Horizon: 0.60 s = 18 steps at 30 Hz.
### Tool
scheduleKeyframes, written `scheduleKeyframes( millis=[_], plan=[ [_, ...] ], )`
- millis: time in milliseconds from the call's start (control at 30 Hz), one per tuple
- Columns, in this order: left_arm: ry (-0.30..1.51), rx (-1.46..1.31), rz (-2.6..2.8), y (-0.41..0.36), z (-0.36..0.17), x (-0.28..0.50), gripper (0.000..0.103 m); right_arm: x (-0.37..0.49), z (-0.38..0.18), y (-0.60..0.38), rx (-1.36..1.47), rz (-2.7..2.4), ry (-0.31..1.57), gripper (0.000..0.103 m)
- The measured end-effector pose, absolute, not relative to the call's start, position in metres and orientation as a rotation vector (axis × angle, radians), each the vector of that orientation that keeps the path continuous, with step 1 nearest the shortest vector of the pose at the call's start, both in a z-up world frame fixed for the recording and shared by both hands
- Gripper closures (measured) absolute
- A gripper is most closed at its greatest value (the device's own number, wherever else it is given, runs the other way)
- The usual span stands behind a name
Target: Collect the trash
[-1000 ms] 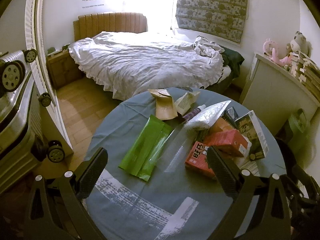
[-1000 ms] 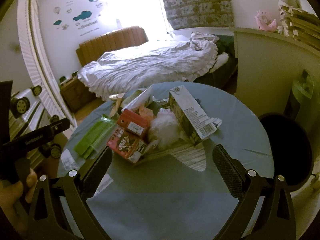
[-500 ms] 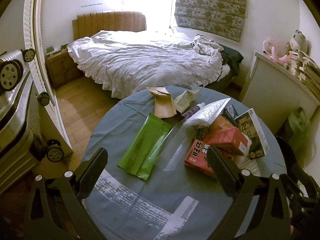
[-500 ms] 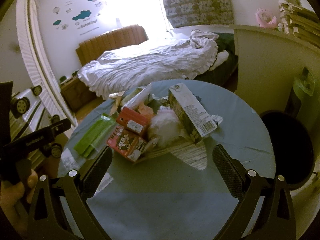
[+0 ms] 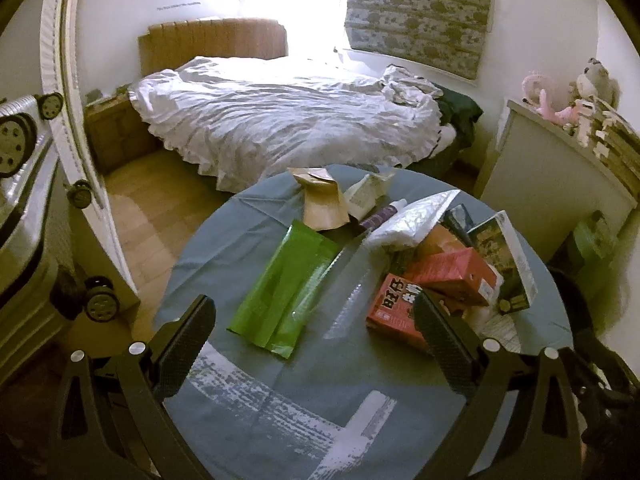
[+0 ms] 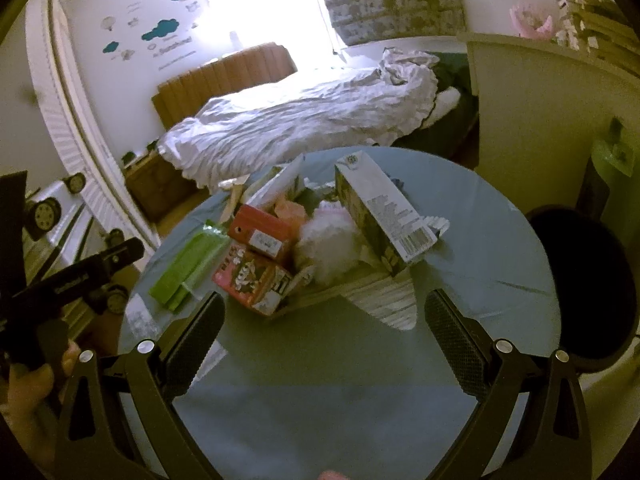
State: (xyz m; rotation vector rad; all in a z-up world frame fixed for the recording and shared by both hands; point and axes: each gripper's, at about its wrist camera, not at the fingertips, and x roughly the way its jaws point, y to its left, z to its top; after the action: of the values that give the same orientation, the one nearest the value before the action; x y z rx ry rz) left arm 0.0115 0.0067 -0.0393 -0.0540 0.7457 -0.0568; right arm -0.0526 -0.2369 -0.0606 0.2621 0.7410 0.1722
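Observation:
Trash lies heaped on a round blue-grey table [image 5: 248, 240] [image 6: 460, 248]. A flat green wrapper [image 5: 284, 288] [image 6: 188, 264] lies left of the heap. Red cartons [image 5: 400, 308] [image 6: 256, 276], a tall milk carton [image 5: 506, 264] [image 6: 384, 216], a brown paper bag [image 5: 322, 204], a silver pouch [image 5: 412, 220] and a white fluffy wad [image 6: 328, 248] make up the pile. My left gripper [image 5: 316, 346] hangs open above the table's near side, just short of the wrapper. My right gripper [image 6: 324, 344] is open too, over bare tabletop in front of the pile.
A dark round bin [image 6: 588, 288] stands at the table's right. Behind the table is a bed with white bedding [image 5: 288, 120]. A cream cabinet [image 5: 552, 176] stands right, a wheeled suitcase [image 5: 24, 208] left. A hand [image 6: 28, 396] holds the left gripper's handle.
Both views have drifted slightly; the table and trash sit a little lower and nearer in the frames. Nothing was taken hold of, and both grippers stay open.

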Motion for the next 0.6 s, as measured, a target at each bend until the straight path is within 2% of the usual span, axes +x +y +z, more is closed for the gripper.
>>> scheduleKeyframes(
  millis=[100, 300, 467, 600],
  plan=[
    [0.732, -0.078, -0.108, 0.021, -0.044, 0.013, 0.005, -0.045, -0.066, -0.244, 0.292, 0.23, 0.807, 0.004],
    [0.809, -0.311, -0.16, 0.093, -0.081, 0.022, 0.005, -0.028, -0.075, -0.274, 0.347, 0.314, 0.941, 0.004],
    [0.838, -0.241, -0.212, 0.099, -0.086, 0.041, 0.005, -0.015, -0.06, -0.288, 0.315, 0.328, 0.916, 0.004],
    [0.882, -0.161, -0.299, 0.085, -0.089, 0.064, 0.005, 0.007, -0.044, -0.292, 0.266, 0.327, 0.865, 0.008]
  ],
)
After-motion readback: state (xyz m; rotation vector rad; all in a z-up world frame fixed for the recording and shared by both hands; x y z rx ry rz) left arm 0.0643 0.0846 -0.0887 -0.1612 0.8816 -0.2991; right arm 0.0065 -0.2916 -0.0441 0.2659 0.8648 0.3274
